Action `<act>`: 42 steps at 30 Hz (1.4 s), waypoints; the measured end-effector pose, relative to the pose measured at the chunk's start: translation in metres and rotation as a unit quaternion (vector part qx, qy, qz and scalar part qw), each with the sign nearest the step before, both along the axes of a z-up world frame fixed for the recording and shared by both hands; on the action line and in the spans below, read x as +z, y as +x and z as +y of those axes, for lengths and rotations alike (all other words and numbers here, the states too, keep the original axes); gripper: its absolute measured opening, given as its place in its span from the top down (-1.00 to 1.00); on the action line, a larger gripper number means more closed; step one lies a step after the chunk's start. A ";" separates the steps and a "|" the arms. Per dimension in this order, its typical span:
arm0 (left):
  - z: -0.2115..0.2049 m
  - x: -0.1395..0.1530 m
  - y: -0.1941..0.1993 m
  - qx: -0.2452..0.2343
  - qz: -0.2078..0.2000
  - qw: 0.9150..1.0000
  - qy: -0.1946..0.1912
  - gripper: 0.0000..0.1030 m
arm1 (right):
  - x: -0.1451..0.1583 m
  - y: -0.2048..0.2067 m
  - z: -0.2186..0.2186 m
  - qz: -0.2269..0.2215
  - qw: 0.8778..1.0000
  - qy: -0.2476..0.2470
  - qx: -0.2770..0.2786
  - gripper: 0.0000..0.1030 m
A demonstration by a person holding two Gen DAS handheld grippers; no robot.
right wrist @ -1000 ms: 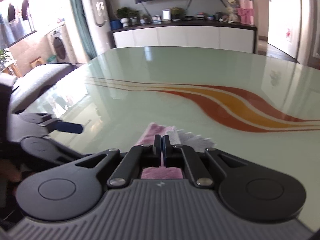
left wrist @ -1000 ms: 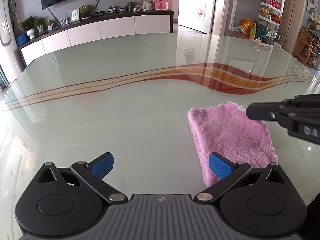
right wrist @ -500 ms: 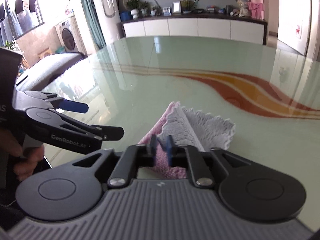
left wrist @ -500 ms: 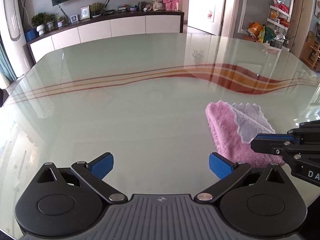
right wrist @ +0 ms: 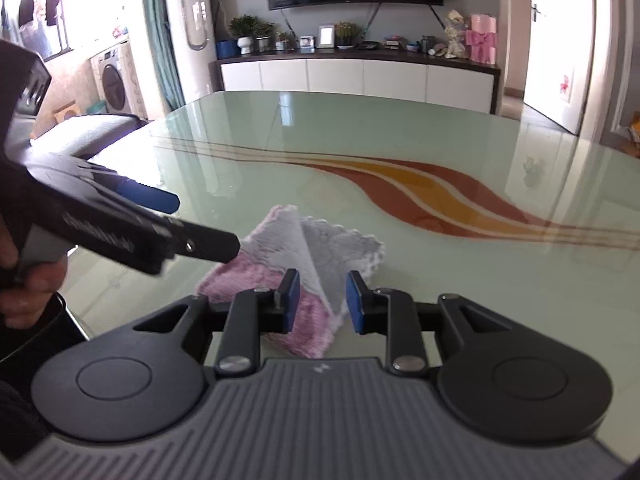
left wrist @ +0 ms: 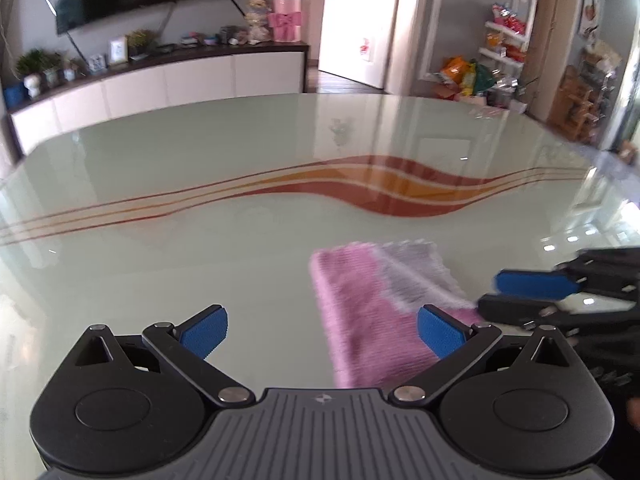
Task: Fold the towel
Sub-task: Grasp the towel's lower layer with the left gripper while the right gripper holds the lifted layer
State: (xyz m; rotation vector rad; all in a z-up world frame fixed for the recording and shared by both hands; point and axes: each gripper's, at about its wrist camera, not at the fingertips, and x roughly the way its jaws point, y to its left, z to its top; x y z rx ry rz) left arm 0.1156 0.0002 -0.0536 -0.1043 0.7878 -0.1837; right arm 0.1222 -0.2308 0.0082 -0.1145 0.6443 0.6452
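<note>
Fold laid down and let go; towel point(right wrist: 280, 276) flat on worktop point(right wrist: 400, 200), near edge.

Right gripper point(right wrist: 322, 300) jaws just been opening, now parted a little, pads clear of the cloth on either side of the folded corner; nothing held. A second ago clamped tight on that edge, with the towel spread pink side up; now doubled over, pale grey underside showing on top (flap lies skewed, edges not matched). Left gripper point(left wrist: 322, 334) spread wide, empty, just beside the towel's left edge, not touching. Reads as one fold done and released; likely next: square up the flap or fold again. Slick glass, so cloth may slide when pressed.
</note>
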 end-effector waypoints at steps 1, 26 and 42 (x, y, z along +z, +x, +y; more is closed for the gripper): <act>0.000 0.001 0.001 0.003 0.003 1.000 -0.021 -0.86 | -0.001 -0.001 -0.002 -0.001 1.000 0.000 -0.004 0.51; -0.028 -0.024 0.020 0.006 0.031 0.996 -0.080 0.15 | -0.003 -0.009 -0.027 -0.007 0.999 0.023 -0.044 0.40; -0.029 -0.017 0.026 0.028 0.025 0.996 -0.081 0.62 | -0.003 -0.014 -0.026 -0.005 0.999 0.021 -0.039 0.38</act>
